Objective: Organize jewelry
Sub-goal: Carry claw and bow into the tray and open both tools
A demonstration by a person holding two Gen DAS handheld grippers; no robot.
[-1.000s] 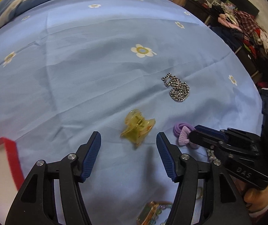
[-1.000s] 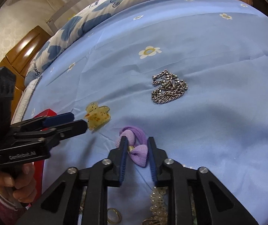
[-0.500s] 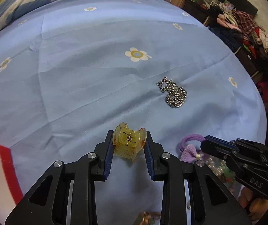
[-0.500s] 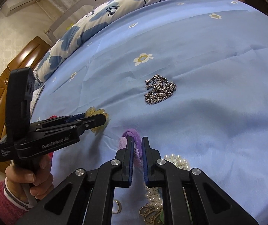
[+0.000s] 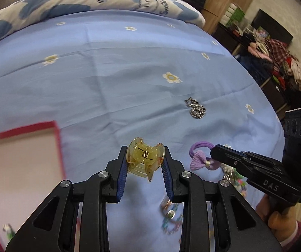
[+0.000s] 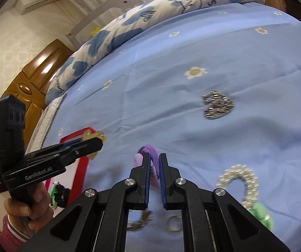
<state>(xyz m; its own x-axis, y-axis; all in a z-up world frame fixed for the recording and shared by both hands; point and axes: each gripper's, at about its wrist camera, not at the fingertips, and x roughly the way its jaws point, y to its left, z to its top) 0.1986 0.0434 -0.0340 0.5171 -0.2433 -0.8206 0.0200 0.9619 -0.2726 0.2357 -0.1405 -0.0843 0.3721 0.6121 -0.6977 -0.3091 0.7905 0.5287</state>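
Note:
A translucent yellow hair claw clip (image 5: 145, 159) hangs above the blue bedsheet, pinched between the blue pads of my left gripper (image 5: 145, 161). The same clip (image 6: 93, 136) peeks out at the tip of the left gripper (image 6: 96, 141) in the right wrist view. My right gripper (image 6: 154, 166) is shut on a purple hair tie with a bow (image 6: 149, 160), lifted off the sheet; the hair tie (image 5: 200, 157) also dangles from the right gripper (image 5: 214, 150) in the left wrist view. A red-rimmed white box (image 5: 22, 157) lies to the left, below the clip.
A silver chain (image 5: 195, 110) lies bunched on the sheet farther out. A pearl bracelet (image 6: 239, 178), a green tie (image 6: 263, 214), rings (image 6: 173, 223) and a beaded bracelet (image 5: 169, 216) lie near me. Pillows (image 5: 87, 2) line the far edge. A cluttered shelf (image 5: 276, 63) stands at right.
My left gripper closed on the yellow clip, lifted it and carried it left toward the red box. My right gripper shut on the purple hair tie and raised it off the sheet.

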